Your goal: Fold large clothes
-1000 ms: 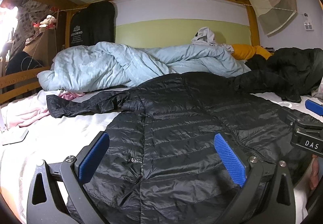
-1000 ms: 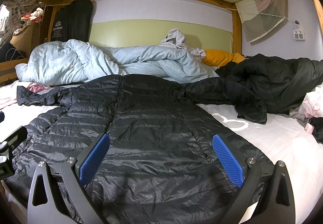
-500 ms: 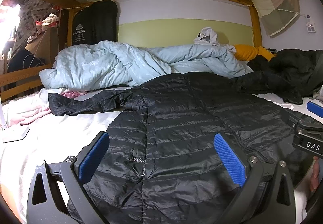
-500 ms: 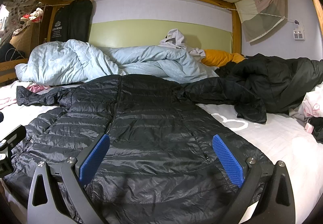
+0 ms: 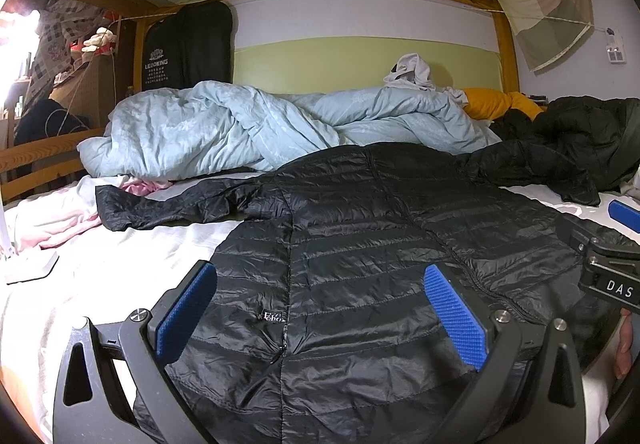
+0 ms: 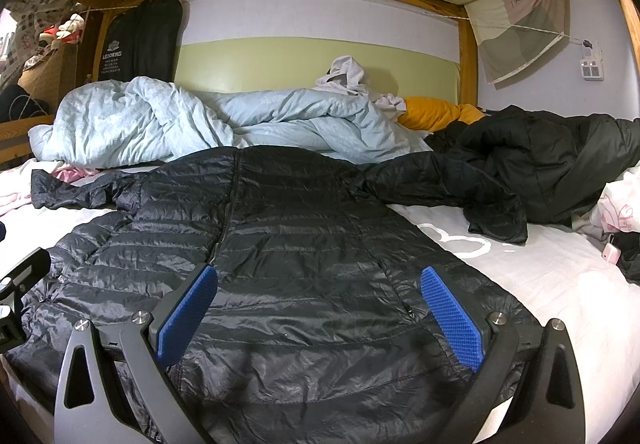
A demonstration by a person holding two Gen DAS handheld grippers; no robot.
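Lying spread flat on the white sheet (image 6: 552,276) of the bed, the black puffer jacket (image 6: 288,244) has its hem near the cameras and both sleeves stretched out, one to the left and one to the right. The left gripper (image 5: 320,308) hovers over the jacket's near left part, jaws released and wide apart, holding nothing. The right gripper (image 6: 318,304) hovers over the near right part, jaws likewise spread and empty. A rumpled light blue duvet (image 5: 248,132) lies on the far side, just beyond the collar. Another dark coat (image 6: 560,156) is heaped at the far right, beside an orange pillow (image 6: 432,112).
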